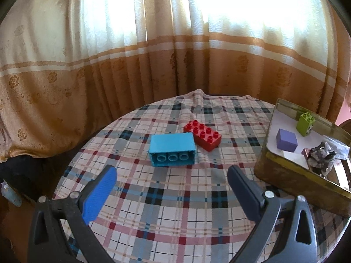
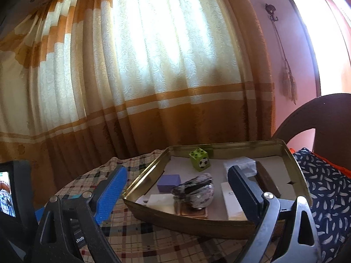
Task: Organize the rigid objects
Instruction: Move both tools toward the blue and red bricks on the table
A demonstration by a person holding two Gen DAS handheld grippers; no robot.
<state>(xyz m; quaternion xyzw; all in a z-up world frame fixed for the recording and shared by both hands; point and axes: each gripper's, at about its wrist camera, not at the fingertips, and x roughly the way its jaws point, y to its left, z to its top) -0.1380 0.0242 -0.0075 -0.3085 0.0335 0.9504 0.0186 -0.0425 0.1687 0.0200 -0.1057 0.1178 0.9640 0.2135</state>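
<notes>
A light blue brick (image 1: 172,149) lies on its side on the plaid tablecloth (image 1: 166,197), its hollow underside facing me. A red studded brick (image 1: 203,135) lies just behind it to the right, touching or nearly so. My left gripper (image 1: 172,173) is open and empty, just short of the blue brick. A gold tin tray (image 1: 283,176) (image 2: 197,221) holds a green brick (image 1: 305,121) (image 2: 199,159), a purple block (image 1: 286,141) (image 2: 169,183), a grey rock (image 2: 194,190) and white boxes. My right gripper (image 2: 177,175) is open and empty over the tray's near part.
Orange and cream curtains (image 1: 131,65) hang close behind the round table. A dark chair back (image 2: 318,114) and patterned cloth (image 2: 324,188) stand right of the tray. The other gripper's screen (image 2: 8,192) shows at the left edge of the right wrist view.
</notes>
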